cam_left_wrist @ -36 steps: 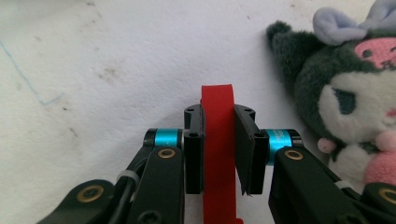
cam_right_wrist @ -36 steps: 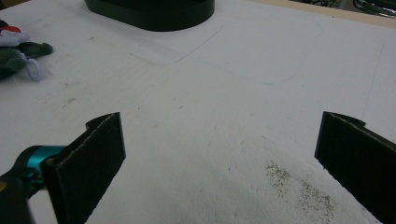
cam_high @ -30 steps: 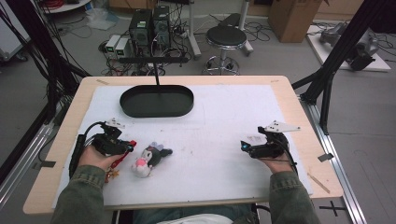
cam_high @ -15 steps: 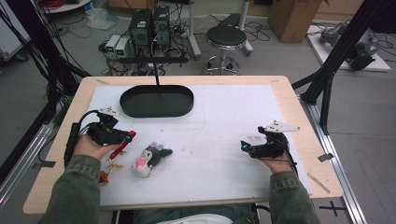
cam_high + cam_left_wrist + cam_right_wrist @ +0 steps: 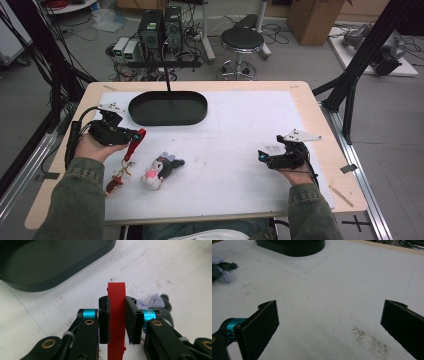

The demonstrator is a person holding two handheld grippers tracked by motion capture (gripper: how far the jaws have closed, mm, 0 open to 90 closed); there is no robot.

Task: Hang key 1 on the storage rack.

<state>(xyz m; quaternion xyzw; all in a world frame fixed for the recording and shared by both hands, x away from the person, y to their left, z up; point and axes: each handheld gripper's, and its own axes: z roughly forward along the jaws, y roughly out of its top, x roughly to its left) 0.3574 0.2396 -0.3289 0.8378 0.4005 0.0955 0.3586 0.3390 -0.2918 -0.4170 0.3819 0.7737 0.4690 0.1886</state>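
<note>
Nearest the person, the right gripper [image 5: 262, 158] rests low over the white tabletop [image 5: 240, 150] with its jaws spread wide and nothing between them. To the left, the left gripper [image 5: 136, 136] pinches a red strap [image 5: 116, 315] between its pads, the strap's charm end [image 5: 116, 181] hanging down toward the tabletop just beside a small plush toy [image 5: 159, 170]. Farther back, a black oval tray [image 5: 168, 108] sits near the tabletop's far edge, just beyond the left gripper.
</note>
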